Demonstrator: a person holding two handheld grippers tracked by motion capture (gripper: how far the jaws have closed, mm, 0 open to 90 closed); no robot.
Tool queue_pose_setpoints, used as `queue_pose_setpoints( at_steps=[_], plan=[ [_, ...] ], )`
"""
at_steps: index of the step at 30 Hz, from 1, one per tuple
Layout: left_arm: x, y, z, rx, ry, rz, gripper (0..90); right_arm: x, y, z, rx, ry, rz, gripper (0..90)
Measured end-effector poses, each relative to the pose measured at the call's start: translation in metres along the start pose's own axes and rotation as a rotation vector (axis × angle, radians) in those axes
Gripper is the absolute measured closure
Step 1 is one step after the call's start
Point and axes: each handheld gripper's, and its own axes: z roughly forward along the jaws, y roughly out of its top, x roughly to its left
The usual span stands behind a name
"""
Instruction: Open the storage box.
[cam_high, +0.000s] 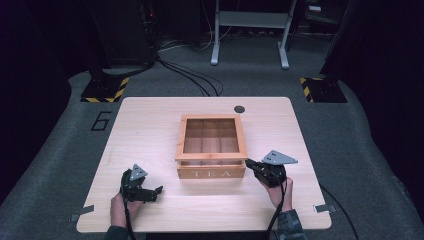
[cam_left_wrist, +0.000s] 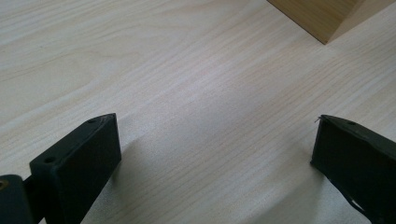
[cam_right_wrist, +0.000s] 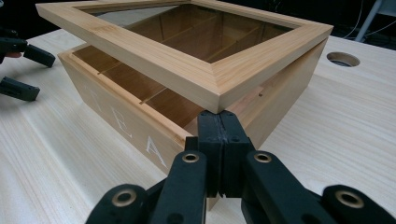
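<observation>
Right claw (cam_right_wrist: 219, 122), jaws pressed together under the near corner of the lid (cam_right_wrist: 187, 60) of the tea box (cam_high: 211, 172) at frame centre: lift slowly, tip kept tucked under; left claw (cam_high: 159, 190) spread apart, idle on the table (cam_high: 150, 120).

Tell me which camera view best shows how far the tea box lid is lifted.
The right gripper view: the lid stands tilted above the tea box, its corner over the shut right tool. The high view shows the lid from above, hiding the gap. The left gripper view catches just a box corner.
</observation>
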Motion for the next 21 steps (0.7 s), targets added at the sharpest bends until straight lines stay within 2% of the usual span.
queue_pose_setpoints(
  at_steps=[21],
  plan=[
    [0.0, 0.0, 0.0, 0.001, -0.003, 0.0, 1.0, -0.004, 0.018, 0.001, -0.032, -0.003, -0.03, 89.0]
  ],
)
